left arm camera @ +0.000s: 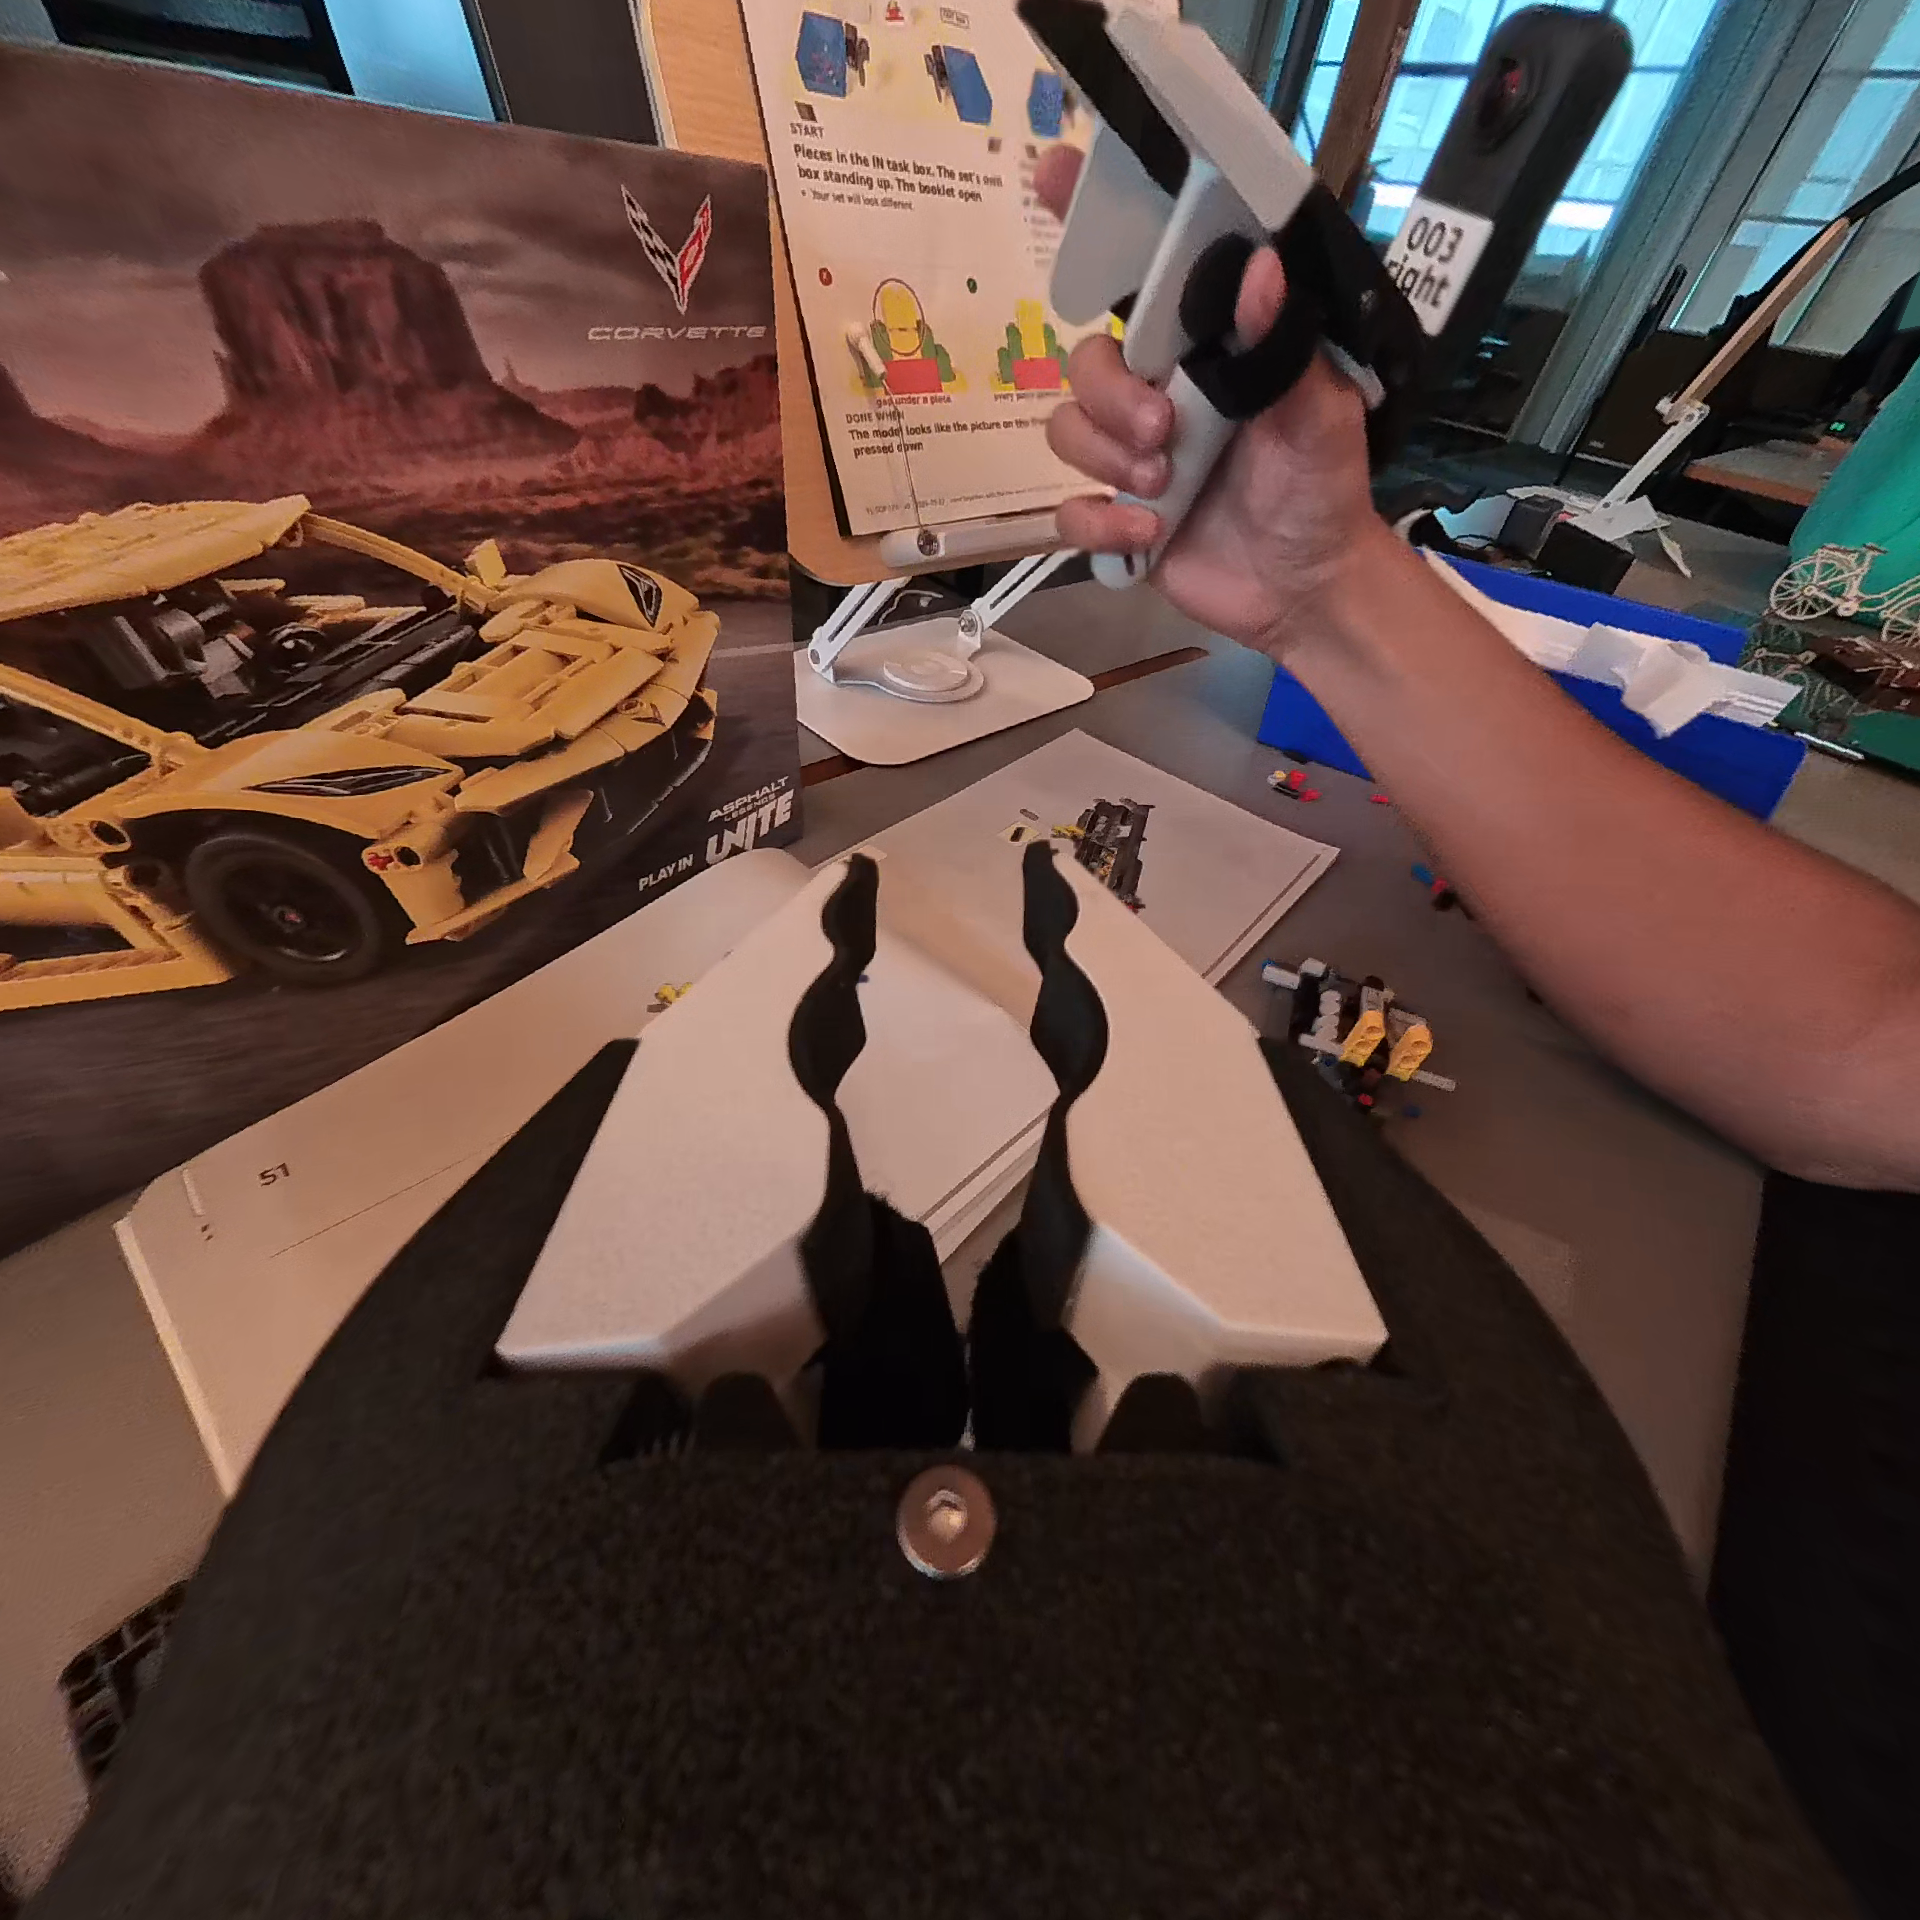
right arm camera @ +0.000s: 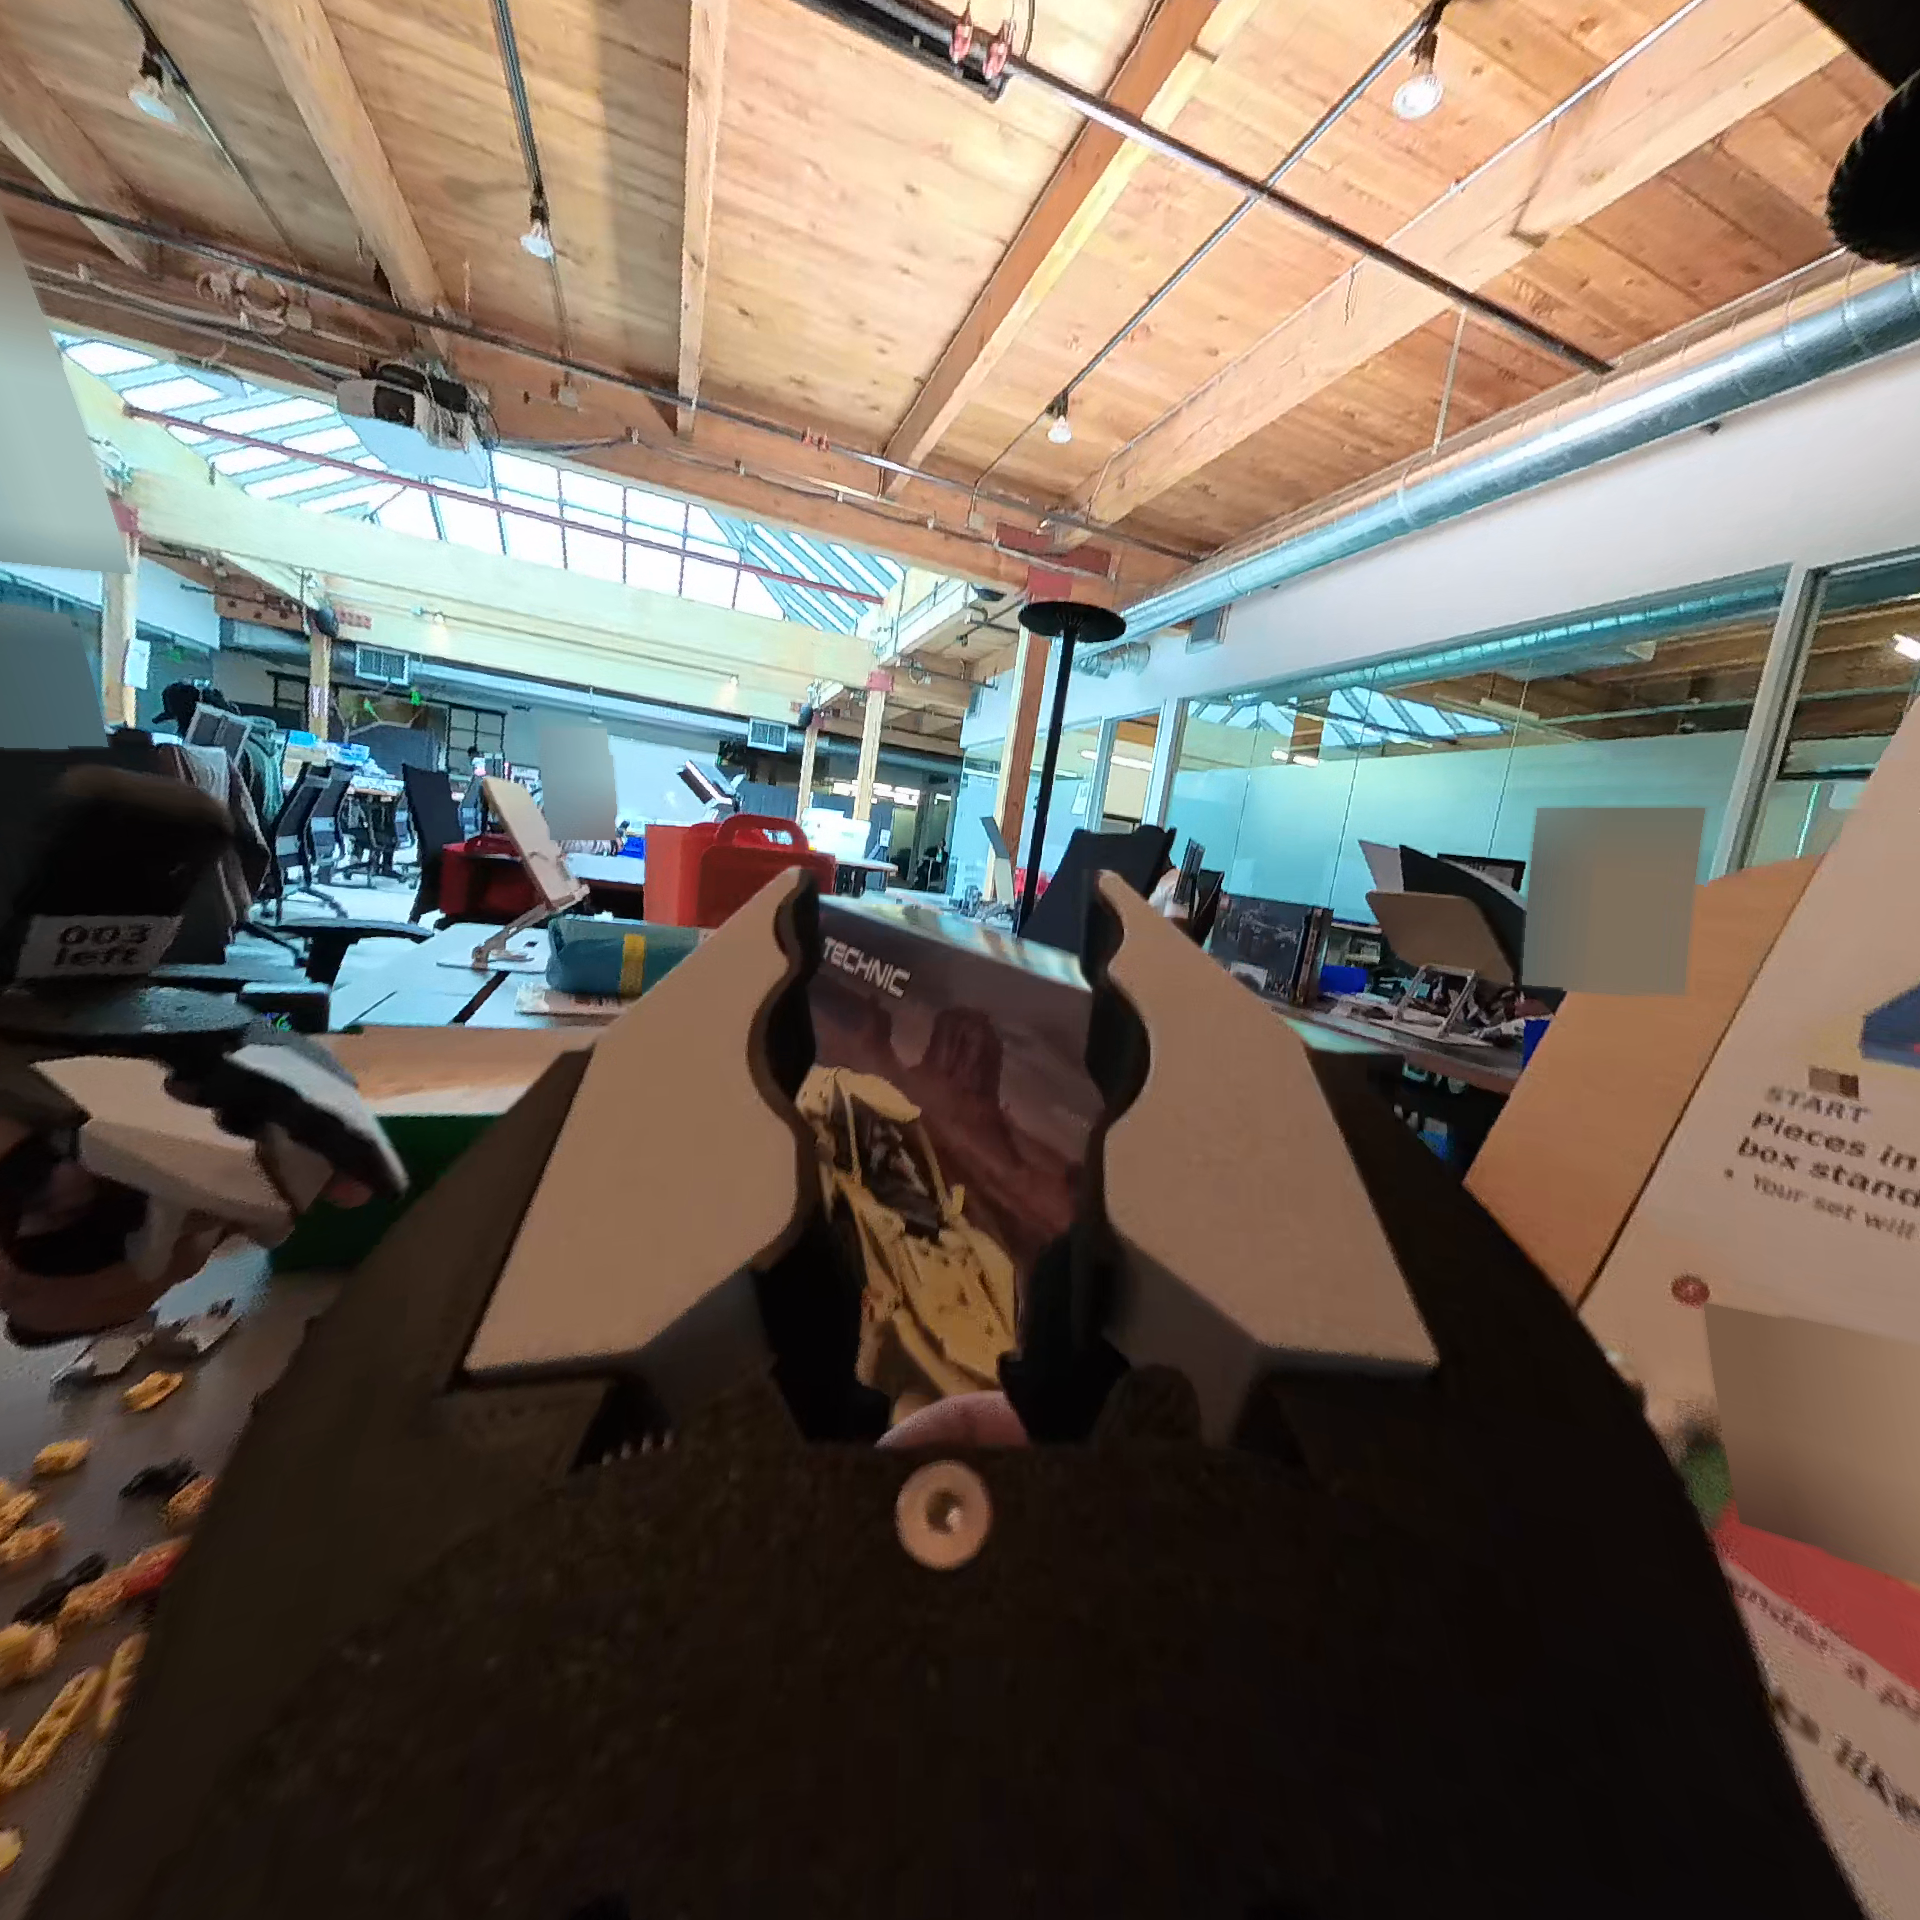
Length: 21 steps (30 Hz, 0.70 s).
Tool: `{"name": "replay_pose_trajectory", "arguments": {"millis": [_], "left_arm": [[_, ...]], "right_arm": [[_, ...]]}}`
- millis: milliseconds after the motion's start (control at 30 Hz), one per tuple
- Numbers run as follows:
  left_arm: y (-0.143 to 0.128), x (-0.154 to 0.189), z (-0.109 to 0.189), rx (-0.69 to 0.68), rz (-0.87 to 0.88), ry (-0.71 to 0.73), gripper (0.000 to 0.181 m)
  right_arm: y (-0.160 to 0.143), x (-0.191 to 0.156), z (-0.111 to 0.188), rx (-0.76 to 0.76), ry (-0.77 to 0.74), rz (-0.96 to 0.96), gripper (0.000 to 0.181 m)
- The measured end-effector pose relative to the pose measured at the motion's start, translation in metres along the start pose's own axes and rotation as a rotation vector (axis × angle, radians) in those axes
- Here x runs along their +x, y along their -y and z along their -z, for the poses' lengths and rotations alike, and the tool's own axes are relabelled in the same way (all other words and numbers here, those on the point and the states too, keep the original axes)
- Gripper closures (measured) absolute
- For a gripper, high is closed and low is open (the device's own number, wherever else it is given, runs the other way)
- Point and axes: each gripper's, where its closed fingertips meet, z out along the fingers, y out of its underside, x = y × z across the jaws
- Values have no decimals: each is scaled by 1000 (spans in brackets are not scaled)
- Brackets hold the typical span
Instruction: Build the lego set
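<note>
Progress early: small black, grey and yellow partial brick assembly (left arm camera: 1361, 1034) on grey table (left arm camera: 1507, 1164), just right of open white instruction booklet (left arm camera: 644, 1049); yellow and black loose pieces (right arm camera: 62, 1590) scattered, unfitted. Left gripper (left arm camera: 951, 883) parted, empty, over booklet. Right gripper (right arm camera: 945, 914) raised well above table, parted, grasping nothing.

At the upper middle of the left wrist view a printed instruction sheet (left arm camera: 914, 260) leans on a wooden board held by a white folding stand (left arm camera: 935, 675), and a blue bin (left arm camera: 1704, 758) with crumpled white paper (left arm camera: 1662, 675) sits at the right edge on the grey table (left arm camera: 1558, 1164). The right wrist view looks up at a timber ceiling (right arm camera: 852, 229) with hanging bulbs, a projector (right arm camera: 410, 416) at upper left and a silver duct (right arm camera: 1558, 457) at right. Lower in that frame stand a black floor lamp (right arm camera: 1070, 634), a red case (right arm camera: 764, 868) and black office chairs (right arm camera: 322, 821) at the left.
</note>
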Motion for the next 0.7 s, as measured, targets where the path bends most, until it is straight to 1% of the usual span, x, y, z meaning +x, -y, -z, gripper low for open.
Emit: {"name": "replay_pose_trajectory", "arguments": {"millis": [67,167,300,433,567,700], "left_arm": [[-3,2,-3,-2,11,-10,155],[-9,4,-6,-22,11,-13,155],[-12,6,-7,-29,-5,-7,155],[-13,5,-7,-9,16,-5,155],[-20,2,-6,-9,35,-1,155],[-24,3,-5,-8,45,-10,155]], "right_arm": [[3,-1,6,-1,-10,-9,132],[13,-3,6,56,-21,-45,134],[2,-17,-2,18,9,-56,132],[1,-24,-2,14,14,-69,133],[1,-33,-4,-10,33,-74,133],[11,-40,-1,-14,41,-76,133]]}}
